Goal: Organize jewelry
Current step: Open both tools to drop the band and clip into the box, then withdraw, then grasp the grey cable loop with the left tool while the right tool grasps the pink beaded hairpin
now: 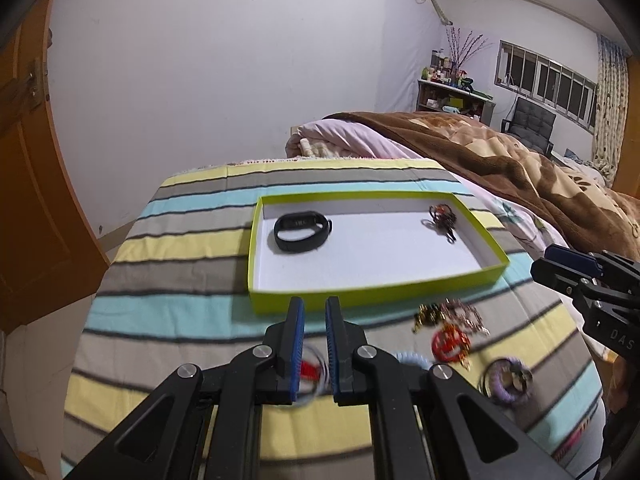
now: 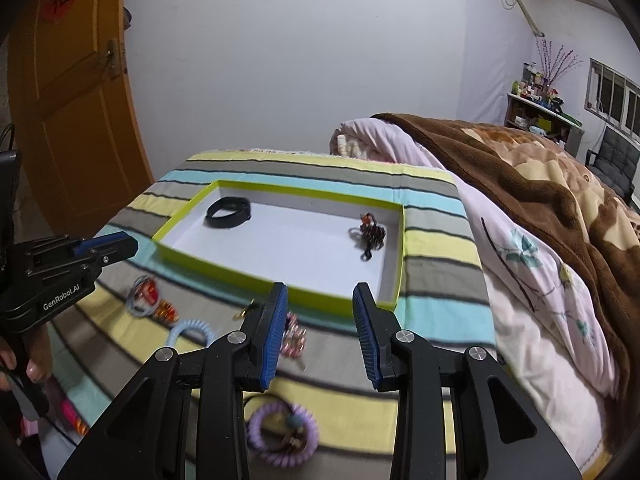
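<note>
A shallow green box (image 1: pixel 376 290) (image 2: pixel 394 284) with a white floor lies on the striped cloth. It holds a black band (image 1: pixel 302 231) (image 2: pixel 229 212) at its left and a dark beaded piece (image 1: pixel 442 220) (image 2: pixel 370 234) at its right. My left gripper (image 1: pixel 315 308) hovers just before the box's near wall, its fingers a narrow gap apart and empty, above a thin ring with a red charm (image 1: pixel 310 370) (image 2: pixel 144 294). My right gripper (image 2: pixel 320 300) is open and empty above loose jewelry: a pink beaded piece (image 2: pixel 292 338), a purple coil tie (image 2: pixel 282 434) (image 1: pixel 506 380), a blue coil tie (image 2: pixel 190 330).
A red-and-gold ornament (image 1: pixel 450 342) and gold beads (image 1: pixel 426 316) lie before the box. A rolled quilt and brown blanket (image 2: pixel 540 200) border the cloth on the right. An orange door (image 2: pixel 76 92) stands at left. The cloth's edge drops off at left.
</note>
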Demonstrator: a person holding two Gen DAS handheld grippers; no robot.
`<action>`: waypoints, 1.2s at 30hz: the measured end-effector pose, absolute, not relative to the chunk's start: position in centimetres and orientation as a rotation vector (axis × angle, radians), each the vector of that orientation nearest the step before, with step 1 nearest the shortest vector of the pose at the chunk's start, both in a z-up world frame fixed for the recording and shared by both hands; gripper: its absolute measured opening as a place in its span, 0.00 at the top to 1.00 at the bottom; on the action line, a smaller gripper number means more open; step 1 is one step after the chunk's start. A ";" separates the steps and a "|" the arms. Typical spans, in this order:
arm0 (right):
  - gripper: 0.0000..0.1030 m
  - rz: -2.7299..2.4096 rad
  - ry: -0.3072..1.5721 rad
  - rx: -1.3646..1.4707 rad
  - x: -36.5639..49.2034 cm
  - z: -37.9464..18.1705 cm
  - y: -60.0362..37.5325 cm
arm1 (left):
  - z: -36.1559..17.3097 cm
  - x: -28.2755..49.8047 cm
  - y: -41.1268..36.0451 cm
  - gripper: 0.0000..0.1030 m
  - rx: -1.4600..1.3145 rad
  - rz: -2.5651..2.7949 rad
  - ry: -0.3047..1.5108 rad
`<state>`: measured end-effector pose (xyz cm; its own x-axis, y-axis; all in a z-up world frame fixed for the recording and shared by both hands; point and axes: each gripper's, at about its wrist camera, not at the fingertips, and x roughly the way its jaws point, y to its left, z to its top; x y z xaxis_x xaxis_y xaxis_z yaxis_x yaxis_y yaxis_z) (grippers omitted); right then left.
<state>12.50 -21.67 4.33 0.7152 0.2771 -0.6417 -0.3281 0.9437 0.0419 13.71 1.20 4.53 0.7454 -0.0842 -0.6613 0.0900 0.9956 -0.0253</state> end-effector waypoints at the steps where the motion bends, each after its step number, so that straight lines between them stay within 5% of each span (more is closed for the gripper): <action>1: 0.66 0.337 0.699 -0.079 12.0 4.3 -21.7 | 4.5 13.5 1.3 0.91 0.008 -0.096 0.724; 28: 0.66 0.381 0.792 -0.023 9.3 1.2 -22.4 | 1.9 9.1 3.7 0.91 -0.030 -0.069 0.778; 32: 0.66 0.396 0.803 -0.025 10.2 0.7 -22.2 | 1.1 10.4 4.4 0.79 -0.036 -0.057 0.803; 36: 0.66 0.410 0.817 -0.033 11.4 0.2 -21.9 | 0.4 11.5 4.8 0.77 -0.040 -0.055 0.818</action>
<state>11.39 -21.85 0.16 0.6109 0.3425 -0.7137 -0.3677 0.9212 0.1274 11.51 4.85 0.41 0.6823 -0.0649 -0.7282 0.0336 0.9978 -0.0575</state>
